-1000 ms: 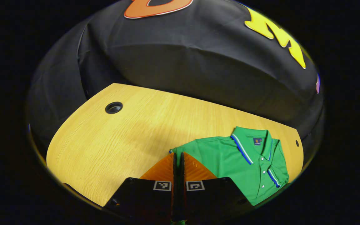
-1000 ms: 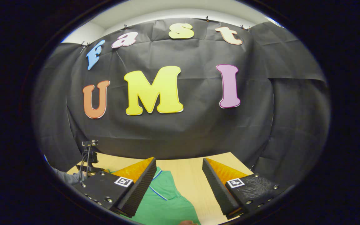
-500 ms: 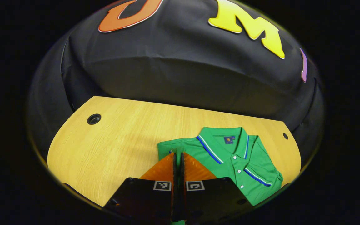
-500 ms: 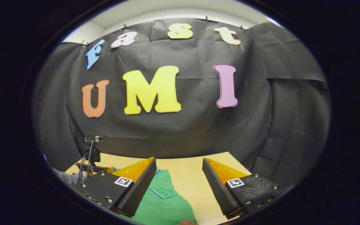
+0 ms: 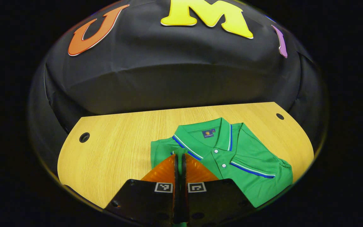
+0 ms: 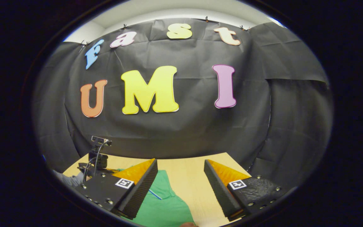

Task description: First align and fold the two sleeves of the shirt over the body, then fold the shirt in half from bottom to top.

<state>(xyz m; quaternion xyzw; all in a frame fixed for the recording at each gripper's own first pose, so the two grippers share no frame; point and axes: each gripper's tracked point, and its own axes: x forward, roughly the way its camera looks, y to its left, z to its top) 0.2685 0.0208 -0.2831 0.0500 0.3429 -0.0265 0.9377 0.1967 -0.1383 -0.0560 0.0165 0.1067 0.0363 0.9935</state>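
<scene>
A green polo shirt (image 5: 232, 154) lies collar-up on the wooden table (image 5: 118, 142), one striped sleeve (image 5: 252, 170) folded across its body. My left gripper (image 5: 180, 155) is shut on the shirt's left sleeve edge; green cloth shows at its tips and low between the fingers. In the right gripper view the shirt (image 6: 165, 205) lies below my right gripper (image 6: 180, 165), which is open above it with nothing between its fingers. The left gripper's camera mount (image 6: 97, 156) and a person's sleeve (image 6: 66, 180) show at the left there.
The table has a cable hole at each far corner (image 5: 84, 137) (image 5: 279, 116). Black cloth wall (image 5: 169, 78) hangs right behind the table's far edge. Bare wood (image 6: 187, 176) lies to the right of the shirt.
My left gripper, still shut on the cloth, has swung toward the shirt's body; the shirt now sits centred in its view. The right gripper has barely shifted and stays open.
</scene>
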